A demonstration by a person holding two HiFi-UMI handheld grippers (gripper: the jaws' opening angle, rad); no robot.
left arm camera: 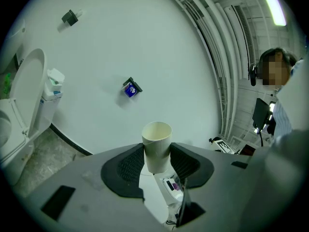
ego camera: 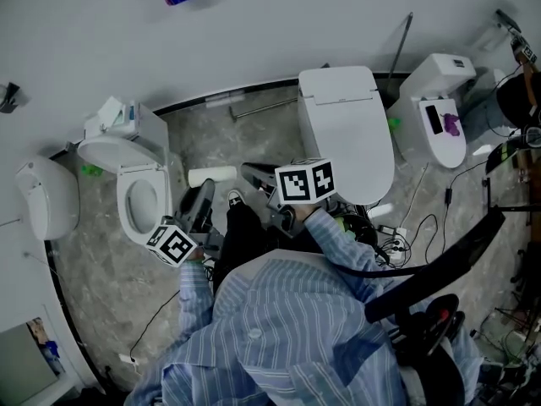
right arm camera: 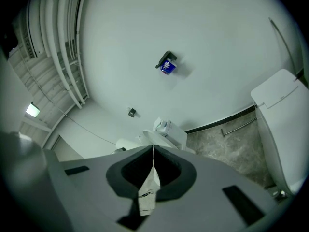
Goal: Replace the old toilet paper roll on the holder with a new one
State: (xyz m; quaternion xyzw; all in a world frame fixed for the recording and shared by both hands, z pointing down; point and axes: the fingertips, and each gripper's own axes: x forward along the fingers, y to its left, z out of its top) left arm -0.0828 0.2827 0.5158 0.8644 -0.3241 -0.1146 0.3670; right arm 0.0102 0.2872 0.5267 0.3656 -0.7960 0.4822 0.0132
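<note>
Washroom w/ a curved white wall, marbled floor (ego camera: 101,269) and several toilets; the person stands between an open-seat toilet (ego camera: 139,197) and a closed-lid toilet (ego camera: 347,125).

L tool (left arm camera: 157,151) is pinching a pale cardboard tube (left arm camera: 157,135). The pads press its lower sides and the open end points toward the wall. I read this as the old roll's bare core, so the removal step looks done.

R tool (right arm camera: 153,151) has its jaws pressed together w/ nothing between them.

Wall holder (left arm camera: 131,87) is well away from both tools, high on the wall, and carries something blue (right arm camera: 167,68). Can't tell from here if that's a wrapped roll or part of the fitting.

A white cylinder (ego camera: 211,176) lies on the floor just ahead of the tools, poss. the new roll, though I can't confirm.

Step in hand, as I judge it: carrying the empty core off.

Next move calls for:
- dropping the tube somewhere out of the way
- spreading the R tool's jaws wide enough for a full roll
- gripping the roll gently so it doesn't crush
- lining up its bore w/ the holder arm
</note>
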